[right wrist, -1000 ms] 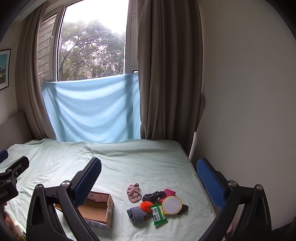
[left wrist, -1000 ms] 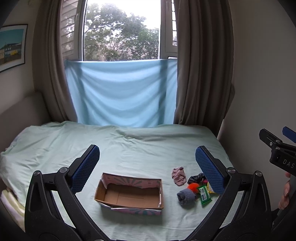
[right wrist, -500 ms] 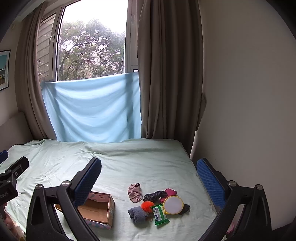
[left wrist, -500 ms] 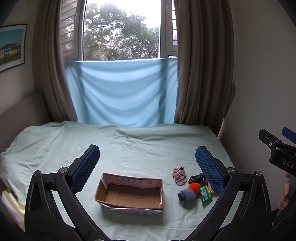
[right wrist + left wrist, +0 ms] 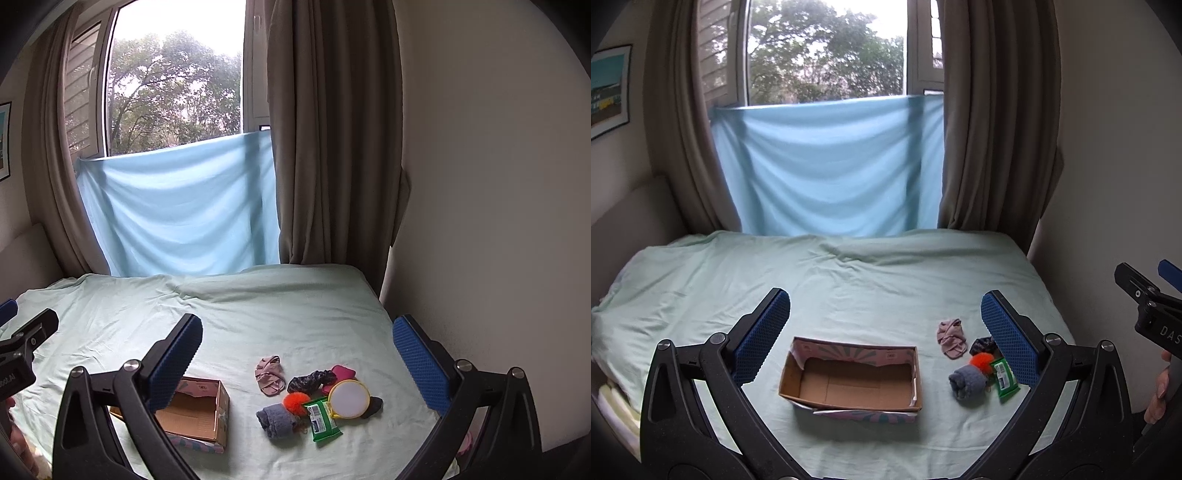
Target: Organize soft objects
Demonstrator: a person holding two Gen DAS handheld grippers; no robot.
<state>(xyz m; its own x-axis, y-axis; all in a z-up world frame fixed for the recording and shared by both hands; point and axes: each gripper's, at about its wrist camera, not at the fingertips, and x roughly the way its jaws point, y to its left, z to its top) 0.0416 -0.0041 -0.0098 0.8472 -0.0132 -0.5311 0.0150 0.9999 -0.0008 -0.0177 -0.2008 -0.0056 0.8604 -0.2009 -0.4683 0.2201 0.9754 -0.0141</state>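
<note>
An open, empty cardboard box [image 5: 849, 380] lies on the pale green bed [image 5: 849, 280]; it also shows in the right wrist view [image 5: 195, 413]. To its right lies a small pile: a pink cloth [image 5: 270, 374], a rolled grey sock [image 5: 276, 420], an orange pom-pom [image 5: 296, 401], a dark scrunchie [image 5: 310, 380], a green wipes pack [image 5: 321, 419], a round yellow-rimmed mirror [image 5: 349, 398] and a pink pouch [image 5: 342, 372]. My left gripper [image 5: 884, 332] is open and empty above the box. My right gripper [image 5: 297, 354] is open and empty above the pile.
A blue sheet [image 5: 831, 170] hangs over the window between brown curtains [image 5: 990, 118]. A white wall [image 5: 498, 184] borders the bed's right edge. The right gripper shows at the right edge of the left wrist view [image 5: 1152, 306].
Both views have shifted very slightly; the grippers stay open and nothing on the bed has moved.
</note>
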